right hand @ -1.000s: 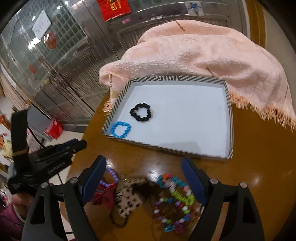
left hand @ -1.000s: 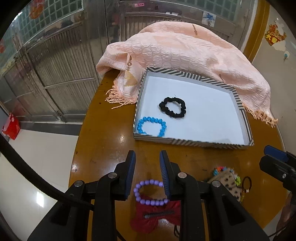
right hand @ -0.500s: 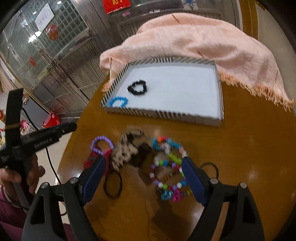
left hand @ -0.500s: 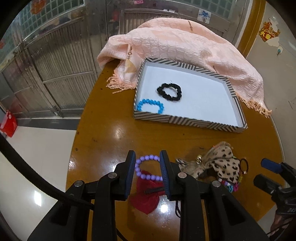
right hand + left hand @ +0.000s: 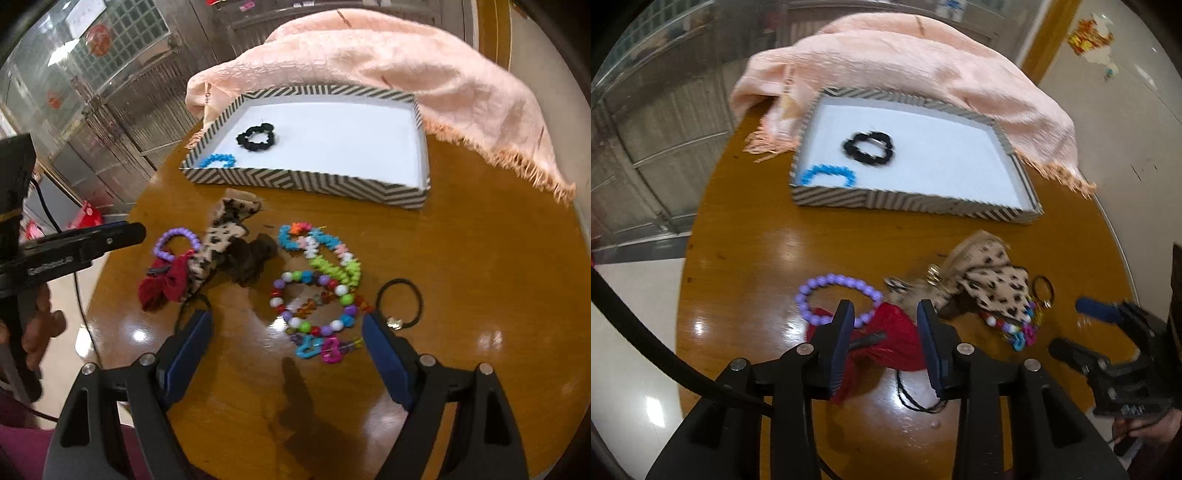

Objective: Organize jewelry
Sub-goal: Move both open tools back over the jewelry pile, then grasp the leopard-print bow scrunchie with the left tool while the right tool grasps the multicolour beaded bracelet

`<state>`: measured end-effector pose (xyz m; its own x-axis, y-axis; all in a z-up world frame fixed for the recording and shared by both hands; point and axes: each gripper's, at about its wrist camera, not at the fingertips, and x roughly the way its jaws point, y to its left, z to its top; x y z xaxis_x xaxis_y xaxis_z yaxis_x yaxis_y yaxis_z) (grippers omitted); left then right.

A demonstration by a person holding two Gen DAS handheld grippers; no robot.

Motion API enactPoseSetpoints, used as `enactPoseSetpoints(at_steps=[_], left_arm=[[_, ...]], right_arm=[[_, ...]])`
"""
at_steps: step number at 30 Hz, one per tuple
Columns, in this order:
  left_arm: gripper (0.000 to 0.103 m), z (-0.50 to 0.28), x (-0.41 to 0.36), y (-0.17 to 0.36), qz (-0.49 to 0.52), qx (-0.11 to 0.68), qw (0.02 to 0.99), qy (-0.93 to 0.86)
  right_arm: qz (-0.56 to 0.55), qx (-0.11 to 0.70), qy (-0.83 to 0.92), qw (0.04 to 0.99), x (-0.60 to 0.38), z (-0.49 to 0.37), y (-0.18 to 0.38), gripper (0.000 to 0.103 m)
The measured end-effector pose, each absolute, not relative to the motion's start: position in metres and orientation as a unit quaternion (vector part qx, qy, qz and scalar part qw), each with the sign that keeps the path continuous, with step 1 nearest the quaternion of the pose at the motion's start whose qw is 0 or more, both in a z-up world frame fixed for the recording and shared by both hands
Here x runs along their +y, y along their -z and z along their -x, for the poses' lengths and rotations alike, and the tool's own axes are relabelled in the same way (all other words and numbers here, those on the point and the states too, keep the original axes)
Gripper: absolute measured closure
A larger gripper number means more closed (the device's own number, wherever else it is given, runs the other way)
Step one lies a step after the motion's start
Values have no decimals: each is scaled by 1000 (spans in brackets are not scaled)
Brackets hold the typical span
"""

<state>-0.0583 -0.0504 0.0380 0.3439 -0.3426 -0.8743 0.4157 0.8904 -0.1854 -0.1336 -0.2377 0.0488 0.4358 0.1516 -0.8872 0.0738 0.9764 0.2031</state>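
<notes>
One round wooden table (image 5: 480,258) is carrying everything, and one pink fringed cloth (image 5: 388,62) is lying draped over its far edge, behind and partly against one striped tray (image 5: 306,182). Inside the tray two pieces are sitting on the white floor: one black scrunchie (image 5: 257,137) towards the middle and one blue bead bracelet (image 5: 218,161) in the near left corner. On the bare wood in front of the tray a loose pile is waiting: one leopard-print bow (image 5: 221,240), one red bow clip (image 5: 890,338), one dark brown scrunchie (image 5: 251,260), one purple bead bracelet (image 5: 831,295), three bright bead strings overlapping each other (image 5: 317,288), and two thin black hair ties, one with a gold charm (image 5: 402,302) and one beside the red bow. The left gripper (image 5: 884,317) is hovering over the red bow clip and the near arc of the purple bracelet, its jaws having just been opening to a moderate gap, gripping nothing. The right gripper (image 5: 286,332) is standing wide open over the multicoloured beads, empty too. Compared with a second ago, both views are showing the tray farther off and the pile much closer, and the leopard bow and bead strings are now lying fully in sight.
</notes>
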Motion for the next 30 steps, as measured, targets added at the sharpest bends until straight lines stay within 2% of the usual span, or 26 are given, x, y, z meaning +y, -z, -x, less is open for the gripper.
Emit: enactPoseSetpoints(at_steps=[9, 26, 30], left_arm=[[81, 69, -72, -29, -48, 533, 803, 261], [81, 68, -93, -19, -59, 538, 798, 266], [78, 66, -96, -15, -52, 544, 791, 273]], right_arm=[[-136, 530, 27, 837, -276, 130, -37, 17], [-135, 538, 16, 832, -278, 122, -37, 17], [-145, 536, 15, 831, -282, 121, -36, 17]])
